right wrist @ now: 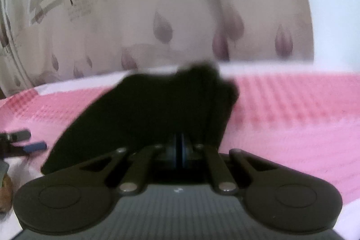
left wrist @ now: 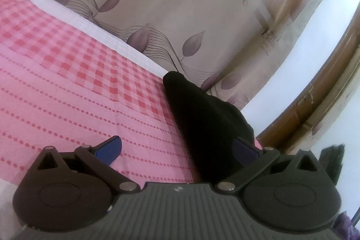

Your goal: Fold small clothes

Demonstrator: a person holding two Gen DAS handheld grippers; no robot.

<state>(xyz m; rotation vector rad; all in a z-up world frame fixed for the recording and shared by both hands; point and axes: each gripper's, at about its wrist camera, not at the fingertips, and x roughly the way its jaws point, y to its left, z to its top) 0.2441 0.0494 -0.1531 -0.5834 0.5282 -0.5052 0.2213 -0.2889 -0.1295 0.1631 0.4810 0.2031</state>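
A small black fabric garment (left wrist: 202,123) lies on a bed covered with a pink cloth with red checks and dotted lines (left wrist: 67,73), near its far edge by a beige curtain printed with purple leaves (left wrist: 171,15). The left gripper (left wrist: 177,151) hovers over the cloth with its blue-padded fingers (left wrist: 110,150) spread wide, the garment's near end lying between them, not pinched. The right gripper (right wrist: 180,147) has its fingers pressed together on the garment's edge; that view is blurred.
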